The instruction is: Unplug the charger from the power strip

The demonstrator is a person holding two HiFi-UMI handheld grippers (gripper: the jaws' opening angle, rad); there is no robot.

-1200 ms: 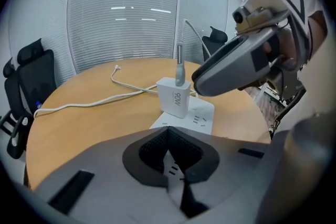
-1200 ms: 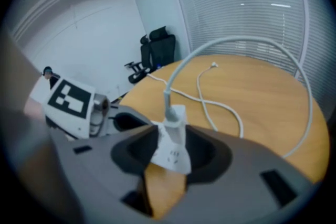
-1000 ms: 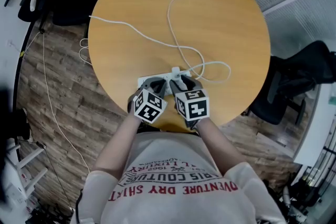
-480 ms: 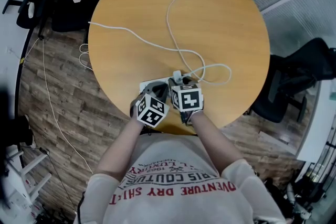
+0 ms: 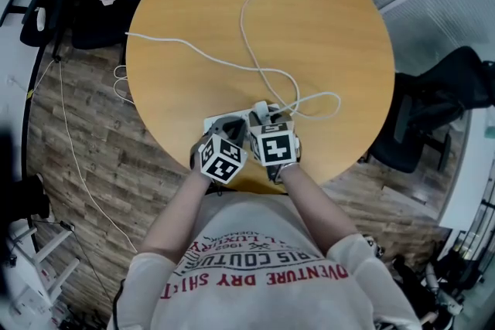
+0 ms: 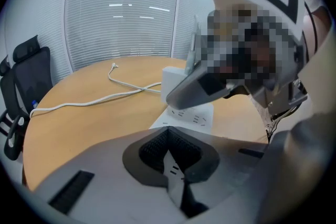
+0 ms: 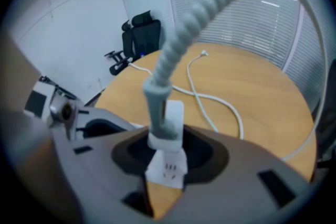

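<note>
We saw a round wooden table (image 5: pixel 309 35), and the white power strip (image 5: pixel 213 120) lay at its near edge, just in front of the person. The white charger (image 5: pixel 261 109) stood upright in the end of the strip that was toward the right edge, plugged in.

The left gripper (image 5: pixel 227 126) was over the other part of the power strip. In the left gripper view its dark pads (image 6: pixel 152 147) met at their tips, so the jaws stood together with nothing gripped between them. The strip showed under them and past them. We could not tell if the tips pressed on it.

The right gripper (image 5: pixel 267 118) was pointed steeply down at the charger. In the right gripper view the charger (image 7: pixel 165 140) stood between the two jaws with a dark gap on each side of it, so the pads did not touch it. These jaws had just been closing, but they were open around the charger.

A pale ribbed cable sleeve (image 7: pixel 199 13) rose from the top of the charger. On the table, the charging cable (image 5: pixel 246 19) ran to a small free plug near the far edge. A second white cord (image 5: pixel 170 41) crossed it and went off the left edge.
</note>
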